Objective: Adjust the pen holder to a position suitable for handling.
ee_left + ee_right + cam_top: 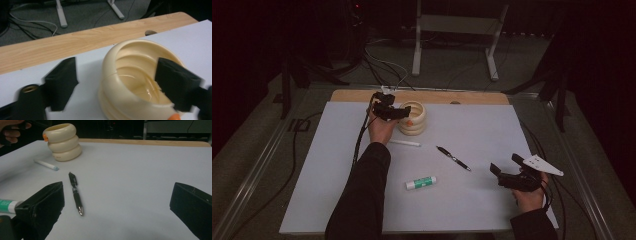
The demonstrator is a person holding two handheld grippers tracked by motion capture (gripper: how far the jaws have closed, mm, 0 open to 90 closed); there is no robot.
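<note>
- The cream ribbed holder (413, 119) stands upright near the far edge of the white sheet (472, 125), with the wooden table edge (462, 97) just behind it.
- The left gripper (398, 113) is right at the holder: seen along its own jaws, one black jaw sits inside the holder's mouth against the far wall and the other stands outside, apart from the near wall, so the rim lies between jaws that are not pressing on it.
- An orange spot (410, 123) shows on the holder's side, facing the person.
- A white marker (405, 143) lies on the sheet just in front of the holder.
- A black pen (453, 158) lies further forward of the holder, slanting toward the right gripper (504, 168).
- A green-and-white glue stick (421, 183) lies well in front of the holder.
- The right gripper sits well apart from the holder, its jaws spread wide with nothing between them.
</note>
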